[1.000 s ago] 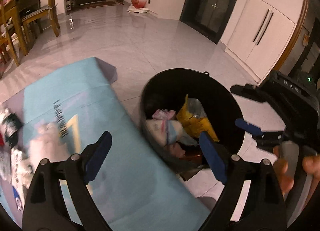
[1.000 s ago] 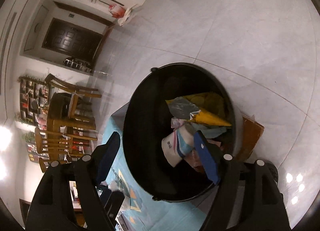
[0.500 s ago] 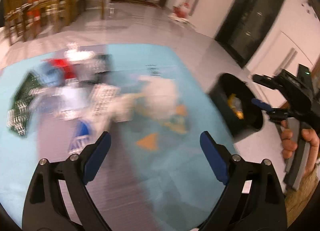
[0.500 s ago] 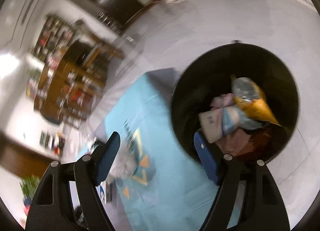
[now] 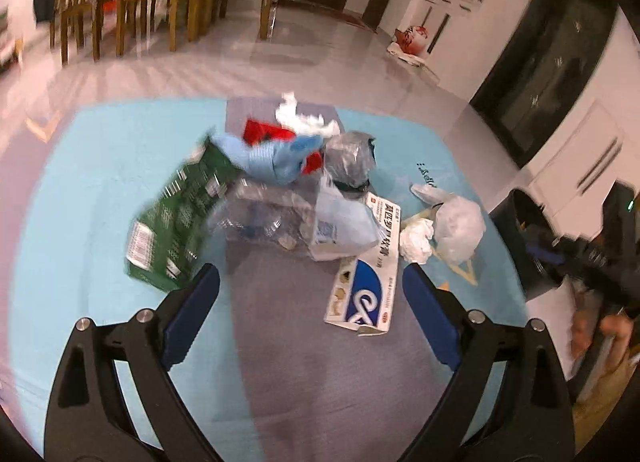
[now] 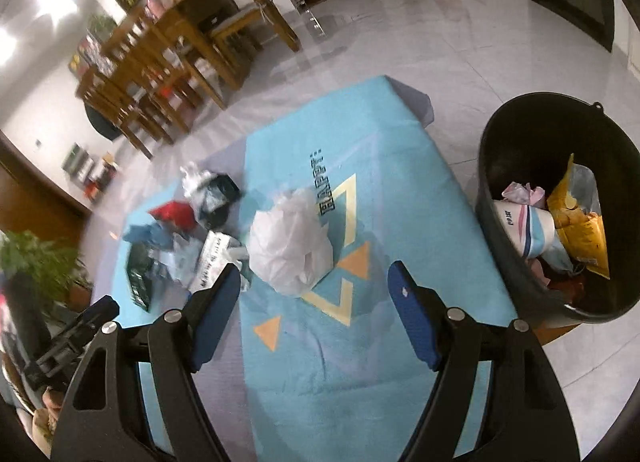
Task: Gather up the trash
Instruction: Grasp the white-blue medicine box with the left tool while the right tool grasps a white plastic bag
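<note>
Empty-jawed right tool [image 6: 314, 304] above perhaps bagged trash [image 6: 290, 248].

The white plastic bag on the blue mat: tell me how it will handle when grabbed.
The white plastic bag looks thin and crumpled, so it will probably collapse and hang floppy. It seems puffed and largely see-through, so likely light. Its glossy film may slip unless the jaws pinch a bunched fold.

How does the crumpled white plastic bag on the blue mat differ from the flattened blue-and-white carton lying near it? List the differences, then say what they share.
The white plastic bag is puffed up and rounded; the carton lies flat.
The bag is plain, translucent white; the carton carries blue print and text.
The bag sits nearer the black bin; the carton lies beside the main litter pile.
Both rest on the blue mat, outside the bin, touched by neither gripper.
</note>
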A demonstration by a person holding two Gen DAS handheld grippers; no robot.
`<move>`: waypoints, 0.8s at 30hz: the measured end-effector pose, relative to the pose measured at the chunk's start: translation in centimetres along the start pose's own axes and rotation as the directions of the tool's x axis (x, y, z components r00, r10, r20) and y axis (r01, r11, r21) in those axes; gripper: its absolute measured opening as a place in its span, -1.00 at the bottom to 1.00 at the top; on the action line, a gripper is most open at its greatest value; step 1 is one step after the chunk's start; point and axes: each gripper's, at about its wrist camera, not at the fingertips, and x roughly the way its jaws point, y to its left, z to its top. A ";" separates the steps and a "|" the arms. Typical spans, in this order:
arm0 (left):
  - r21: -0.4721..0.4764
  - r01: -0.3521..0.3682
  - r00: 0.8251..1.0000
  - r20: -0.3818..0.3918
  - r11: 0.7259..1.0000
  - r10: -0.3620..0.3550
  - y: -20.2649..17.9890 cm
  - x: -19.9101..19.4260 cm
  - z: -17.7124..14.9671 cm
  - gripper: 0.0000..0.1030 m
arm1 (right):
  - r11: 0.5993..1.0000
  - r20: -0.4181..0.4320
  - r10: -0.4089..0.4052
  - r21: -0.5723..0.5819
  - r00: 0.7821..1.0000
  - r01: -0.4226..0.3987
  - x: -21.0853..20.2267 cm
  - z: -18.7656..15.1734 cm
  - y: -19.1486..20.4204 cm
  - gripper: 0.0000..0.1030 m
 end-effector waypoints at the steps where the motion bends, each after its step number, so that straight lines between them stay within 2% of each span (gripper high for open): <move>1: -0.028 0.021 1.000 -0.016 0.999 -0.021 0.1 0.6 0.0 0.80 | 1.000 -0.011 -0.016 -0.008 1.000 0.015 0.6 -0.1 0.3 0.46; 3: -0.044 0.063 0.997 -0.046 0.997 -0.065 -0.4 1.6 -0.2 0.80 | 0.999 -0.024 -0.037 -0.019 0.999 0.037 1.6 -0.2 0.7 0.46; 4: -0.011 0.066 0.997 -0.051 0.998 -0.066 -1.1 2.0 -0.3 0.80 | 0.999 -0.029 -0.049 -0.026 0.998 0.048 2.1 -0.2 1.0 0.46; 8: 0.132 0.048 0.997 -0.071 0.990 -0.038 -3.7 3.2 -1.2 0.80 | 0.995 -0.041 -0.078 -0.059 0.996 0.075 3.8 0.2 2.1 0.46; 11: 0.190 0.036 0.995 -0.101 0.981 -0.017 -4.7 4.7 -1.9 0.80 | 0.994 -0.055 -0.086 -0.065 0.995 0.082 5.3 0.5 2.8 0.46; 16: 0.196 0.012 0.992 -0.127 0.981 0.013 -5.6 7.1 -2.3 0.77 | 0.991 -0.064 -0.124 -0.060 0.990 0.120 7.5 0.9 3.4 0.46; 18: 0.191 -0.001 0.991 -0.134 0.982 0.027 -5.7 7.7 -2.3 0.57 | 0.989 -0.082 -0.135 -0.071 0.987 0.130 8.5 1.0 3.7 0.46; 19: 0.189 -0.010 0.989 -0.140 0.982 0.037 -5.6 8.0 -2.4 0.33 | 0.988 -0.092 -0.144 -0.075 0.985 0.137 9.0 0.9 3.8 0.43; 21: 0.190 -0.021 0.991 -0.127 0.982 0.045 -5.5 8.0 -2.4 0.19 | 0.988 -0.110 -0.141 -0.072 0.984 0.134 9.5 0.8 3.9 0.19; 22: 0.182 -0.021 0.991 -0.125 0.983 0.044 -5.3 7.9 -2.3 0.04 | 0.988 -0.119 -0.149 -0.069 0.982 0.141 9.8 0.7 3.8 0.14; 24: 0.146 -0.019 0.992 -0.122 0.989 0.037 -5.0 7.8 -2.1 0.00 | 0.986 -0.116 -0.160 -0.075 0.980 0.152 9.7 0.6 3.7 -0.12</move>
